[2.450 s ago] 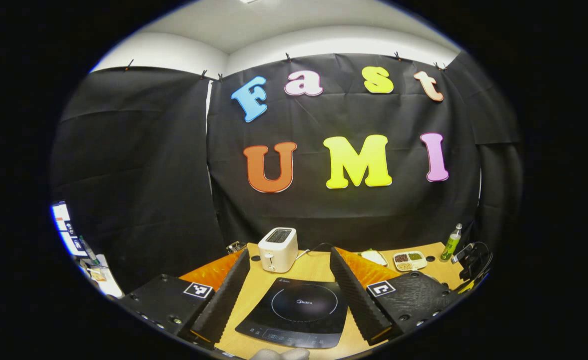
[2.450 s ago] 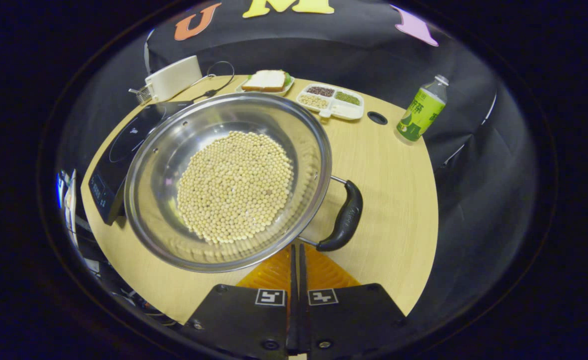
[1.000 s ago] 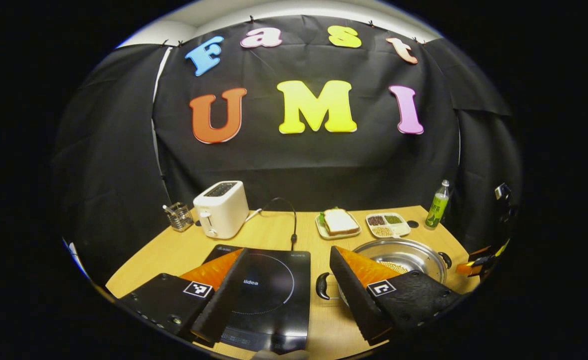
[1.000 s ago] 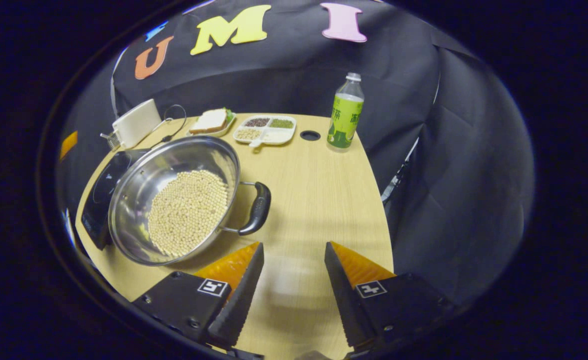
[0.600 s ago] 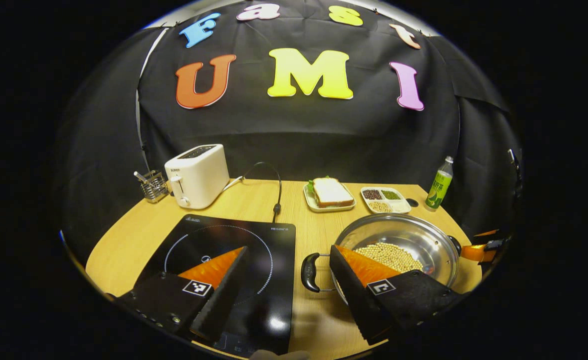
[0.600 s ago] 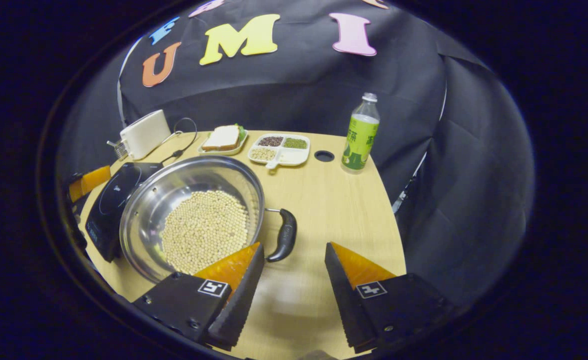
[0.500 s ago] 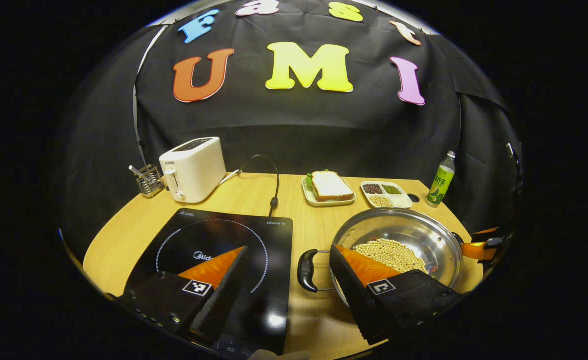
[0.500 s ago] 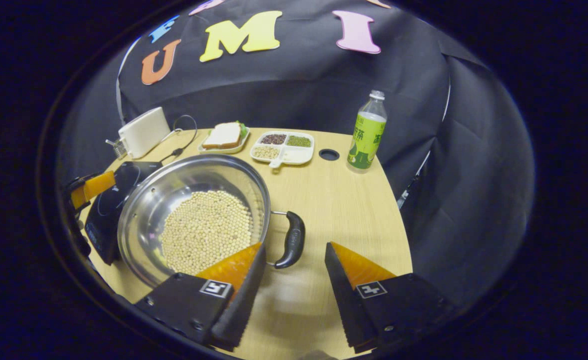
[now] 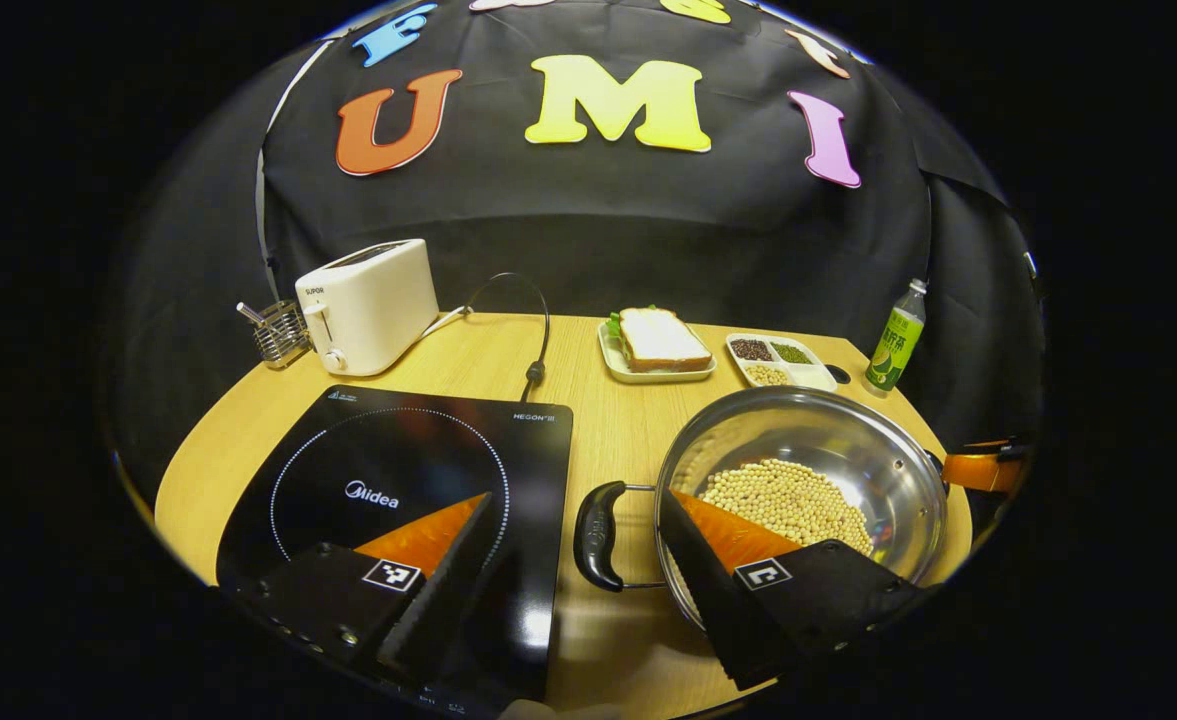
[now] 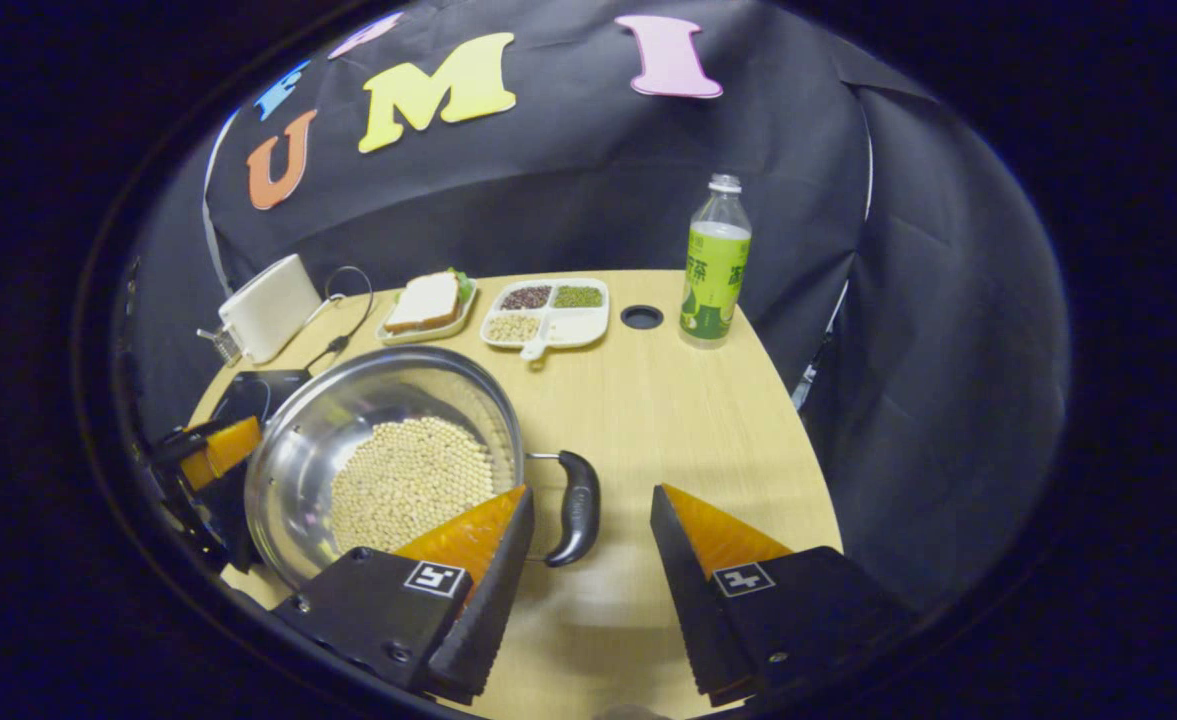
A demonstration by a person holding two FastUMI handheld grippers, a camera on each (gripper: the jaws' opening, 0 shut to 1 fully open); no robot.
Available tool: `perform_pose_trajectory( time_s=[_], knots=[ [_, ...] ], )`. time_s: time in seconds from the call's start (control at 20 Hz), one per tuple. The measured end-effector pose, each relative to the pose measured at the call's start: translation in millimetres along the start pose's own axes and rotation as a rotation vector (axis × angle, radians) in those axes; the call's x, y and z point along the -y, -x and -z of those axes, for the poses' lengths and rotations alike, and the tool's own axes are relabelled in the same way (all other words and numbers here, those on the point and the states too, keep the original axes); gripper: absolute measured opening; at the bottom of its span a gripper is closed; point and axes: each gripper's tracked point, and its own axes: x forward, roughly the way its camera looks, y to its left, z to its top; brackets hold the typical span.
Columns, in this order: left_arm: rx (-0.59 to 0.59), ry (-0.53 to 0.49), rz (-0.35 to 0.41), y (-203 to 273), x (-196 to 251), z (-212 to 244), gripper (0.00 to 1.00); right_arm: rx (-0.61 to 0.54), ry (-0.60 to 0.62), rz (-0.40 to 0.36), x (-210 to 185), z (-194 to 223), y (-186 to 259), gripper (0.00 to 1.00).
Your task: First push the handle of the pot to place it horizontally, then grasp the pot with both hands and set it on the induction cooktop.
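Now the pot stands on the desk just right of the induction cooktop, its two black handles lined left to right. Both grippers are wide open: the left gripper faces the near handle, the right gripper the other handle.

Silver pot, black induction cooktop, white toaster

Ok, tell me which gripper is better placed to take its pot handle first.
Right gripper: the pot's black handle already sits between its open fingers. The left gripper's handle does too, so it's close.
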Motion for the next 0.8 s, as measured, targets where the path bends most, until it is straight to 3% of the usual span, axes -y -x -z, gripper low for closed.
perform_pose_trajectory(
  time_s=[0.25,0.45,0.75,0.8],
  knots=[
    [-0.027,-0.001,0.022,-6,17,10,0.97,0.015,0.036,-0.062,-28,-13,-5,0.76],
    [-0.059,-0.008,0.015,-14,24,20,0.97,-0.037,0.050,-0.017,-21,-3,-25,0.77],
    [-0.060,-0.055,0.030,-19,35,19,1.00,-0.131,0.031,-0.014,-20,17,-40,0.77],
    [-0.076,-0.042,0.013,-17,33,20,0.95,-0.140,0.032,-0.004,-18,16,-40,0.71]
  ],
)
